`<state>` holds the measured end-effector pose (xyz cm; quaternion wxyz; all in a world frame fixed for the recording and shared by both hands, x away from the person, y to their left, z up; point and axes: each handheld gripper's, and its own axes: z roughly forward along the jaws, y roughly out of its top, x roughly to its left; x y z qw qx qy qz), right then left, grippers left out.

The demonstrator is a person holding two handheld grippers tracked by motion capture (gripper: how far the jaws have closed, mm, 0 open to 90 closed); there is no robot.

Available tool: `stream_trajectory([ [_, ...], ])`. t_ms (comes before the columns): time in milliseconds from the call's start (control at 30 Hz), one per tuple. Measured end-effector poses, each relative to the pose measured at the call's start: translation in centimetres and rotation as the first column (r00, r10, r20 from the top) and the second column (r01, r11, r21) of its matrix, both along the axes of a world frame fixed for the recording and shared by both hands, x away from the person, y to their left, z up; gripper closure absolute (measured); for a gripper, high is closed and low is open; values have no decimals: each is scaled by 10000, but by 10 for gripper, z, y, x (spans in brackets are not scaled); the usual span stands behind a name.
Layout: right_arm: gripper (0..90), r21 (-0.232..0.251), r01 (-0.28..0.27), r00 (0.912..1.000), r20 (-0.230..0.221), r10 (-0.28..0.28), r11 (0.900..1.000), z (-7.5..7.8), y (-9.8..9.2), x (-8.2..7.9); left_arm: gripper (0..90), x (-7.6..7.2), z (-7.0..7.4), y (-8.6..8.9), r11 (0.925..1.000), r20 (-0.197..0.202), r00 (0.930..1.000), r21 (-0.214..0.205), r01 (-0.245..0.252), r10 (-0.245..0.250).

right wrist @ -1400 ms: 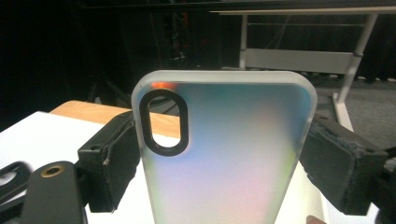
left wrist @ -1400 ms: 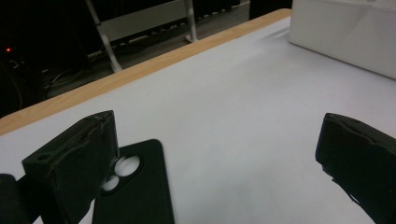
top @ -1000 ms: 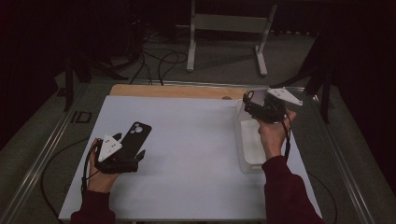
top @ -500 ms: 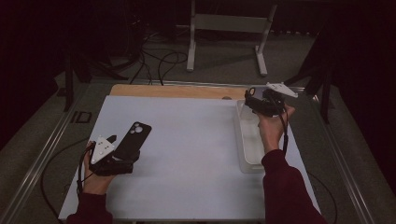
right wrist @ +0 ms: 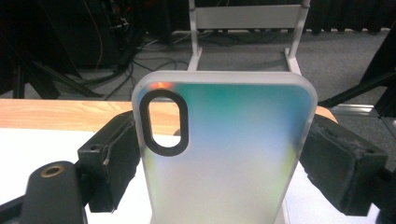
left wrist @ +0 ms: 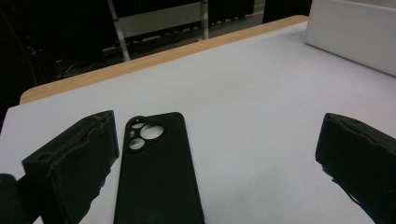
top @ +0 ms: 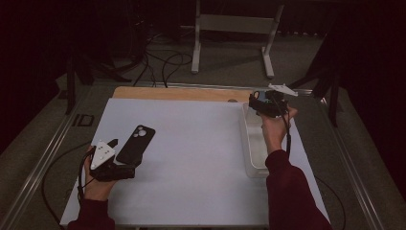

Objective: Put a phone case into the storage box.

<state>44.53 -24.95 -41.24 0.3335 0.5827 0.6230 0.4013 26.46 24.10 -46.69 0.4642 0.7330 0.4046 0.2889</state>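
Observation:
A black phone case (top: 137, 143) lies back up on the white mat (top: 191, 143), its camera cut-outs at the far end. My left gripper (top: 124, 155) rests on the mat at its near end, open. In the left gripper view the black case (left wrist: 159, 172) lies between the jaws, close beside the left one and not gripped. My right gripper (top: 261, 101) is held above the far end of a white tray (top: 250, 148). It is shut on a frosted, blue-green tinted phone case (right wrist: 224, 154), which stands upright with its oval camera hole at top left.
The mat covers a wooden table whose bare strip (top: 177, 93) shows along the far edge. Beyond it are a white metal stand (top: 230, 28) and cables on the floor. The tray's white wall (left wrist: 355, 32) sits far right of my left gripper.
My left gripper has drawn back a little toward the person and to the left, and the black case shifted slightly with it. The right gripper and its case have barely moved.

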Motion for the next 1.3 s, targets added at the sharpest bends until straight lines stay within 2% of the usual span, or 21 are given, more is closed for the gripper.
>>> stream_trajectory([
  [167,164,224,88,9996,-277,-82,9997,-5,0,5,0,0,0,0,10000,-27,10000,-12,9,-9],
  [333,163,71,52,9981,-615,-48,10000,-11,1,10,0,-1,0,-1,10000,-14,10000,-60,64,-65],
  [400,162,-170,-4,9963,-855,-10,9999,-15,3,12,0,-1,1,1,9997,-15,10000,-246,78,-78],
  [533,162,-325,36,9932,-1162,-73,9995,-20,5,16,0,-2,3,3,9991,47,10000,-428,70,-68],
  [633,161,-443,124,9913,-1307,-181,9989,-24,6,19,0,-2,3,3,9991,66,9999,-405,88,-85],
  [767,161,-514,176,9894,-1433,-248,9985,-28,5,22,0,-2,3,2,9992,47,9999,-396,106,-104],
  [900,161,-336,213,9882,-1506,-262,9992,-30,5,26,0,-2,4,2,9986,61,9999,-526,109,-106],
  [1100,161,-454,302,9856,-1646,-373,9985,-35,5,29,0,-2,4,2,9985,63,9999,-535,112,-109],
  [1300,158,-290,517,9868,-1524,-555,9982,-39,4,33,0,-2,4,1,9986,63,9998,-510,167,-164],
])
